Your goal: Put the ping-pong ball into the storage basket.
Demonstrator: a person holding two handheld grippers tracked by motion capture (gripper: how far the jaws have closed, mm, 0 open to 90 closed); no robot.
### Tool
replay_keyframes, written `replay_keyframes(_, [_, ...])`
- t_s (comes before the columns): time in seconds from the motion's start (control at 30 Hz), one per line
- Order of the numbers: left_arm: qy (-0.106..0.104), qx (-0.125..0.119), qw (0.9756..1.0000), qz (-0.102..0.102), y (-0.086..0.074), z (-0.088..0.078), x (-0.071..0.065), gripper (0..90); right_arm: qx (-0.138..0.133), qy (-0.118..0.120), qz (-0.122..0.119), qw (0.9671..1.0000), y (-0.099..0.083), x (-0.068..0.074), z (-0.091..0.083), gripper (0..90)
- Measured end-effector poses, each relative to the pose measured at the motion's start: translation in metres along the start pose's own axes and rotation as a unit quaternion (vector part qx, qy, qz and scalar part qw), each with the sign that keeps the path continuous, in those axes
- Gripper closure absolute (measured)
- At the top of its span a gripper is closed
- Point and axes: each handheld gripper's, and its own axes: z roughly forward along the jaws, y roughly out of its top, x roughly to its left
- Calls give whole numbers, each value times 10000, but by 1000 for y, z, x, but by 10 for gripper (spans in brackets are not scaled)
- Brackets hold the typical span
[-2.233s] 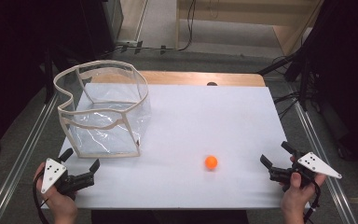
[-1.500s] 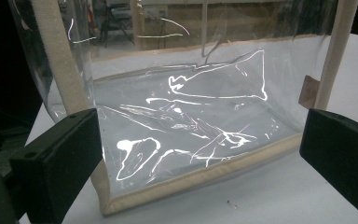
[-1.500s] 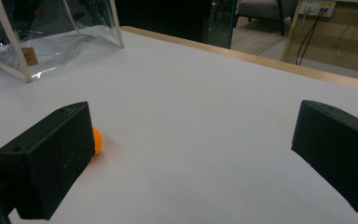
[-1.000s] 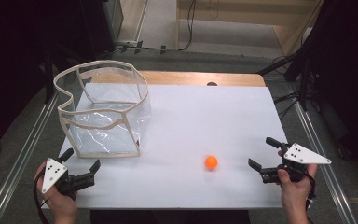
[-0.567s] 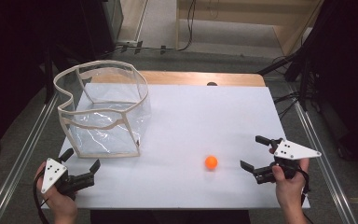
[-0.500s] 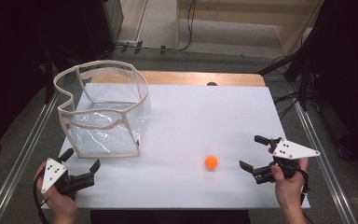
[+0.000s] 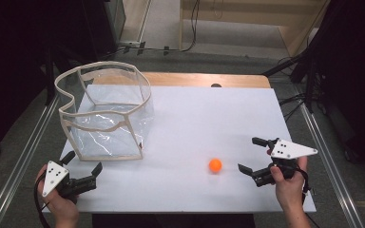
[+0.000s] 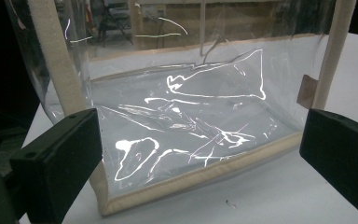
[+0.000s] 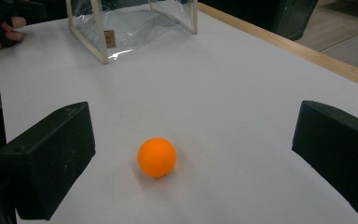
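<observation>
A small orange ball [image 7: 215, 165] lies on the white table top [image 7: 199, 123]; it also sits between the wide-apart jaws in the right gripper view [image 9: 157, 157]. My right gripper [image 7: 250, 155] is open, just right of the ball and apart from it. A clear plastic bag with a cream fabric frame [image 7: 105, 114] stands open at the table's left. My left gripper [image 7: 81, 161] is open at the front left corner, a little in front of the bag [image 8: 186, 121], holding nothing.
A wooden strip [image 7: 204, 80] borders the table's far edge. Metal rails [image 7: 325, 156] run along both sides. Cables lie on the floor beyond the table. In the right gripper view the other hand [image 9: 2, 32] shows at the upper left, near the bag [image 9: 126, 23].
My right gripper has moved left across the table toward the orange ball, staying open. The left gripper, the ball and the bag have not moved.
</observation>
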Motion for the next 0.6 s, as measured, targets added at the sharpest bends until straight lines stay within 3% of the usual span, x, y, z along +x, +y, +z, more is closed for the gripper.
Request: replay_keyframes(0.6, [-3, 6, 10000, 23, 0, 0, 0, 0, 276, 191, -197, 9992, 11, 5, 16, 0])
